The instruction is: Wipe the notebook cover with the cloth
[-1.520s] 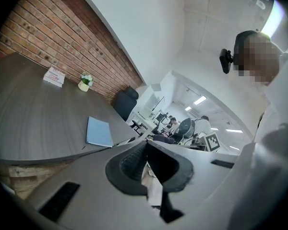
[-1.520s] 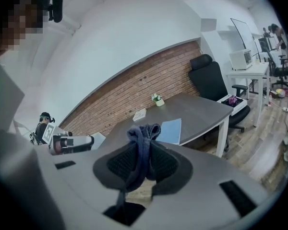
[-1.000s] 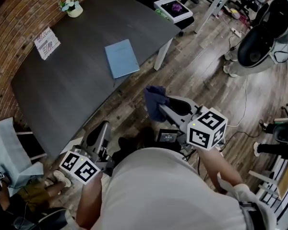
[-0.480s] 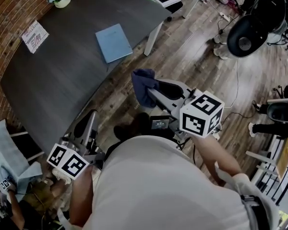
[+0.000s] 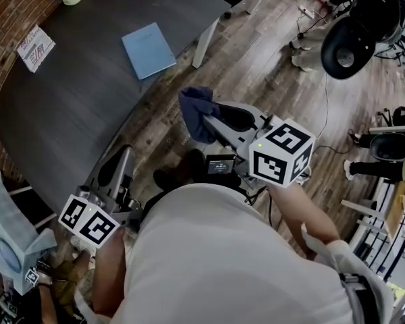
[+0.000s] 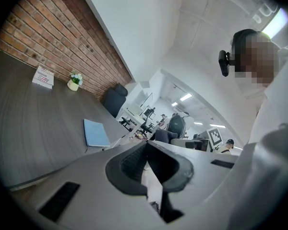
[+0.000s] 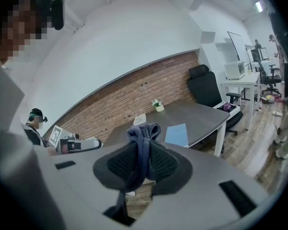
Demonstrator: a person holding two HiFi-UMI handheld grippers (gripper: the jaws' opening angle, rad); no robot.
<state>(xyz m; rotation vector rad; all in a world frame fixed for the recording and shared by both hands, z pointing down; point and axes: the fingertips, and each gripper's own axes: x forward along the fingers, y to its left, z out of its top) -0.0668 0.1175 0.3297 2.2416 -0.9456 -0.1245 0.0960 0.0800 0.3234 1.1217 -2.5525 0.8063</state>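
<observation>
Dark table [image 5: 54,113] bears the notebook [image 5: 148,49] near its edge. Risk — unpinned, it may skid off that edge under a wipe. Cover: pale blue, closed, flat. Short of the table, right gripper [image 5: 204,119] clamps the bunched navy cloth [image 5: 194,106]; left gripper [image 5: 123,155] jaws together, empty.

Cloth [image 7: 143,131]: soft dark blue fabric, crumpled, a bit fuzzy
Notebook [image 5: 148,50]: smooth matt light blue cover
Table [image 5: 67,113]: dark grey top, matt, faint wood grain
Floor [image 5: 256,66]: wood planks, slight shine
Wall [image 5: 3,12]: rough red brick
Right gripper [image 7: 143,145], left gripper [image 6: 145,152]: smooth grey matt plastic; pads [image 7: 119,166] black, bumpy, rubber-like
Shirt [image 5: 223,262]: plain pale cloth
</observation>
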